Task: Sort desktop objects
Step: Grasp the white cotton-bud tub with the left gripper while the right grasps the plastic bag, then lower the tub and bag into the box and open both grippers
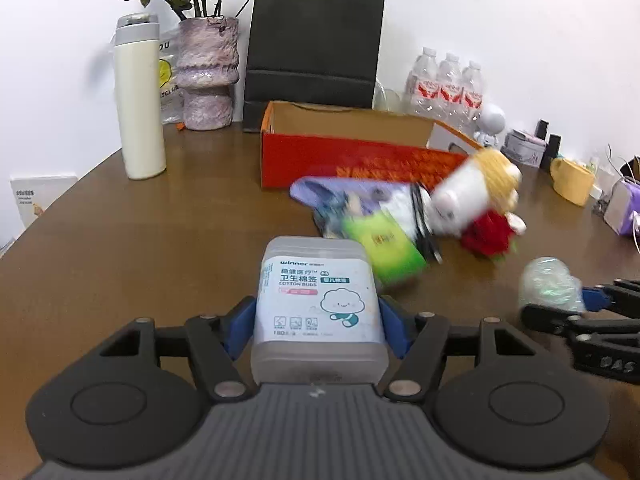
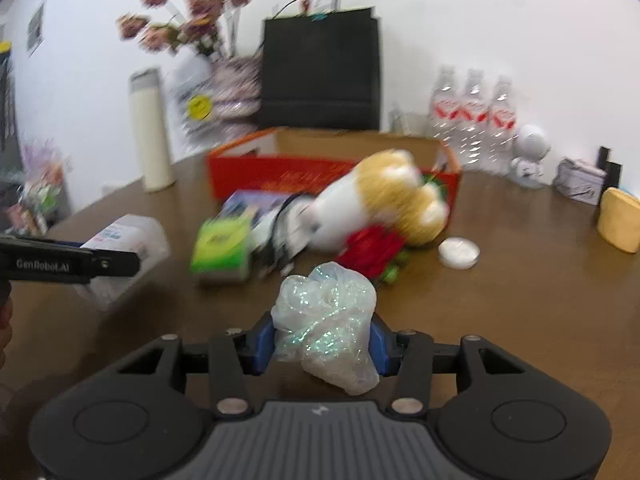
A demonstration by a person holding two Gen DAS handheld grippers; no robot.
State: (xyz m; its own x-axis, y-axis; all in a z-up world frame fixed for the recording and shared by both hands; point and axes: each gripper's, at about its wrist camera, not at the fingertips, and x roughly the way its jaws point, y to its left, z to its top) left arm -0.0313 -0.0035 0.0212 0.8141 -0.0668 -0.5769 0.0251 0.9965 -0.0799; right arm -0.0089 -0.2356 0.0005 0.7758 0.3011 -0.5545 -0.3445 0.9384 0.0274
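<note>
My left gripper is shut on a clear cotton bud box with a white label, held above the brown table. The box also shows in the right wrist view. My right gripper is shut on a crumpled glittery plastic bag, which also shows in the left wrist view. Ahead lies a pile: a green packet, a purple packet, a white and tan plush toy and a red flower. An open orange box stands behind the pile.
At the back stand a white bottle, a vase of dried flowers, a black paper bag and water bottles. A yellow mug and a small white dish sit to the right.
</note>
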